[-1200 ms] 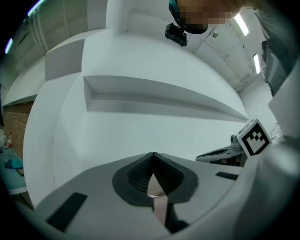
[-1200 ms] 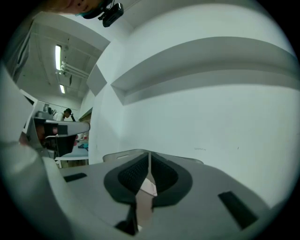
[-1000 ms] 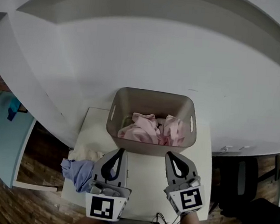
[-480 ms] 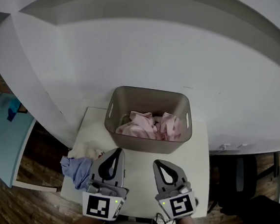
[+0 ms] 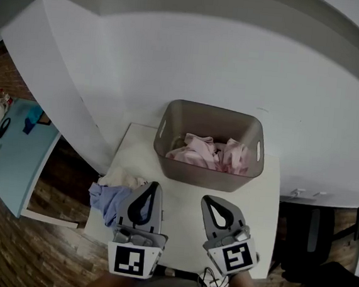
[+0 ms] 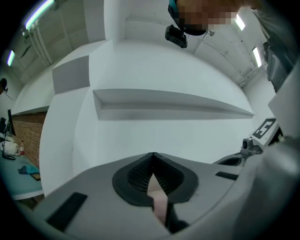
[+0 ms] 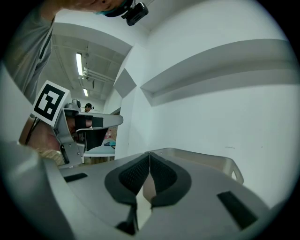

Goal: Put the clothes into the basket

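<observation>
- Part of the job looks done: a heap of pink clothes [image 5: 208, 155] already lies inside the grey basket [image 5: 204, 179], which stands at the far side of the white table [image 5: 180, 234].
- Two pieces are left out. A blue garment [image 5: 107, 197] lies crumpled at the table's left edge, with a cream garment [image 5: 123, 179] bunched just behind it. Both are well outside the basket.
- The left gripper [image 5: 154, 186] is clenched with its ribbed pads pressed together at the tips. Its own view shows nothing caught between them, only wall beyond.
- The right gripper [image 5: 206, 200] is clenched and empty too. Its view looks over the closed tips at the basket's rim and handle slot.
- Both grippers hover over the table's near half and point towards the basket, neither one touching it.
- The blue garment sits just beside the left gripper, on its outer left side and slightly nearer the person than the tips. From overhead it is hard to tell whether the cloth brushes the gripper's body or only lies under it.
- The cream garment is off to the left of the left tips, close by but apart.
- By the look of it, the left gripper is the one nearest the leftover clothes, and it would have to spread its jaws before taking either piece.
</observation>
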`<state>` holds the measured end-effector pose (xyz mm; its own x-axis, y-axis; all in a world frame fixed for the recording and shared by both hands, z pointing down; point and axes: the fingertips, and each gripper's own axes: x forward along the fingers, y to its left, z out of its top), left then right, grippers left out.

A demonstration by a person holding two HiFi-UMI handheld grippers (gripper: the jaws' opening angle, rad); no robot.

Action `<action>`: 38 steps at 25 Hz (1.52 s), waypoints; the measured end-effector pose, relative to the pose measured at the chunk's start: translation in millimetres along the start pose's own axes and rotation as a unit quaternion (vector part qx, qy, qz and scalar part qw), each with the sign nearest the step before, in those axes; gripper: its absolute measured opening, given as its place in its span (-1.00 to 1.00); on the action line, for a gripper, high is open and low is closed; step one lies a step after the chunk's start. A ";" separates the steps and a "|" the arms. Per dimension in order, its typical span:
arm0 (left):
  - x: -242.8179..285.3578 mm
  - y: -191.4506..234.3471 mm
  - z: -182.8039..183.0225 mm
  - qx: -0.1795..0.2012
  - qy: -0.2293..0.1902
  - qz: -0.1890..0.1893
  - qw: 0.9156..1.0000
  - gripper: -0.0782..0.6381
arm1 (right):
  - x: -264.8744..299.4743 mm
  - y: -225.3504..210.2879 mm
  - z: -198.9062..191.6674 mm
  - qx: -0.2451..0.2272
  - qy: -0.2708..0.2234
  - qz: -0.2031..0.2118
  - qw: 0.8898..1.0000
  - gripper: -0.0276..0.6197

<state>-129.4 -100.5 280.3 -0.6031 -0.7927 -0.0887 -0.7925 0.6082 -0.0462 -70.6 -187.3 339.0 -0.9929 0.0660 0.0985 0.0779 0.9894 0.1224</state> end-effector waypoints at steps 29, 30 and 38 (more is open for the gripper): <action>-131.1 209.4 -60.9 -0.014 0.054 0.243 0.968 -0.76 | 161.3 224.6 -42.2 0.003 0.038 0.275 0.961 -0.31; -131.6 212.4 -63.9 -0.016 0.055 0.243 0.968 -0.76 | 163.7 228.9 -47.4 0.002 0.043 0.276 0.960 -0.26; -132.7 228.1 -87.3 -0.026 0.070 0.232 0.970 -0.76 | 182.0 240.7 -98.8 -0.009 0.112 0.258 0.960 0.26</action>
<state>-238.1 139.7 368.4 -0.8997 -0.4339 0.0482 -0.4336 0.9010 0.0165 -223.7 50.1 484.0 -0.7779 0.5146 0.3606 0.5570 0.8303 0.0168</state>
